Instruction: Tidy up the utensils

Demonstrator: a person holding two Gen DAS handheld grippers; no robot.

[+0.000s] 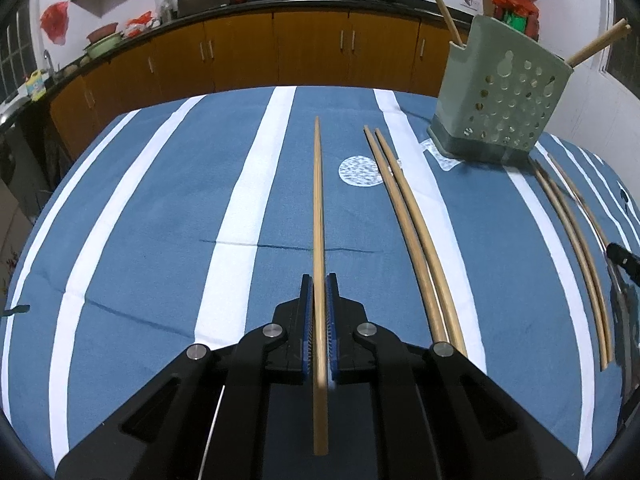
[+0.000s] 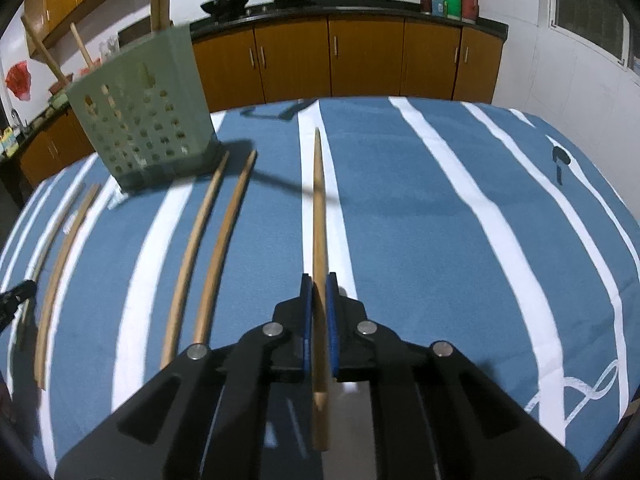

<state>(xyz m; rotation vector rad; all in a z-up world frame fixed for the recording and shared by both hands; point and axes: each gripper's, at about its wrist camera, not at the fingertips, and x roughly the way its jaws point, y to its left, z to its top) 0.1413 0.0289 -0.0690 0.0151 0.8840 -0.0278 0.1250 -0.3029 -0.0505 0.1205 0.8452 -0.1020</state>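
Observation:
My left gripper (image 1: 319,280) is shut on a wooden chopstick (image 1: 318,200) that points forward over the blue striped tablecloth (image 1: 160,220). My right gripper (image 2: 319,280) is shut on another wooden chopstick (image 2: 319,208), also pointing forward. A green perforated utensil holder (image 1: 500,96) stands at the far right in the left wrist view and at the far left in the right wrist view (image 2: 144,108), with several chopsticks standing in it. A loose chopstick pair (image 1: 412,232) lies on the cloth between the grippers; it also shows in the right wrist view (image 2: 208,248).
Another chopstick pair (image 1: 576,248) lies at the right of the left wrist view, by the other gripper's tip (image 1: 622,260). A kitchen counter with orange cabinets (image 1: 312,48) and woks runs behind the table. The table's far edge curves just past the holder.

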